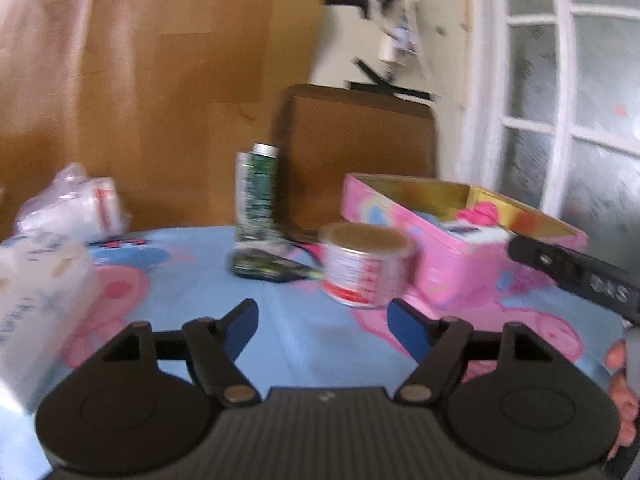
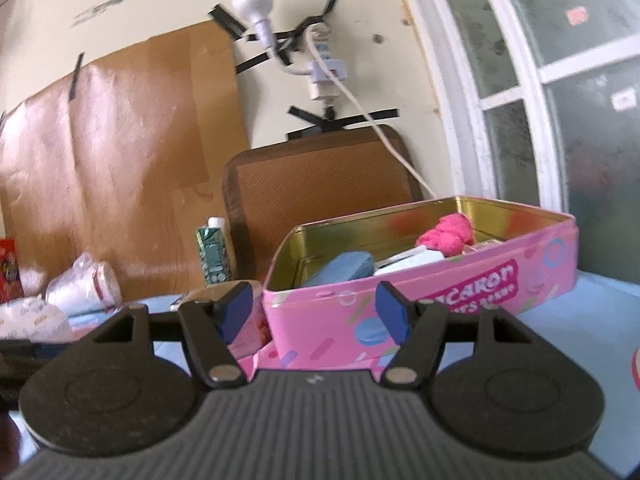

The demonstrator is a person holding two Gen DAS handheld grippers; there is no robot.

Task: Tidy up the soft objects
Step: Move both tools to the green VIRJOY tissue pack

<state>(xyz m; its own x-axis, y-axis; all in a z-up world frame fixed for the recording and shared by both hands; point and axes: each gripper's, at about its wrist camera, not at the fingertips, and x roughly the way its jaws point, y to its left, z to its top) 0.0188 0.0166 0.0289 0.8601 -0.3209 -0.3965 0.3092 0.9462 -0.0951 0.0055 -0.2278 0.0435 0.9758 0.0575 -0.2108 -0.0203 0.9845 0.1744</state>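
Note:
My left gripper (image 1: 324,316) is open over the blue cartoon tablecloth (image 1: 296,332), with nothing between its blue pads. A short red-and-white can (image 1: 364,268) stands just beyond it. To the right is an open pink tin (image 1: 452,268) holding a pink cloth (image 1: 480,214) and a blue soft item. My right gripper (image 2: 314,304) is also open and empty, close in front of the pink tin (image 2: 420,296). Inside that tin lie a blue pad (image 2: 340,268), a pink cloth (image 2: 448,234) and something pale between them. A soft tissue pack (image 1: 36,300) sits at the left.
A green carton (image 1: 258,196) stands at the back, with a dark packet (image 1: 264,266) lying before it. A plastic bag of white items (image 1: 72,208) is at the back left. A brown chair back (image 2: 320,192) rises behind the tin. A hand (image 1: 620,380) shows at the right edge.

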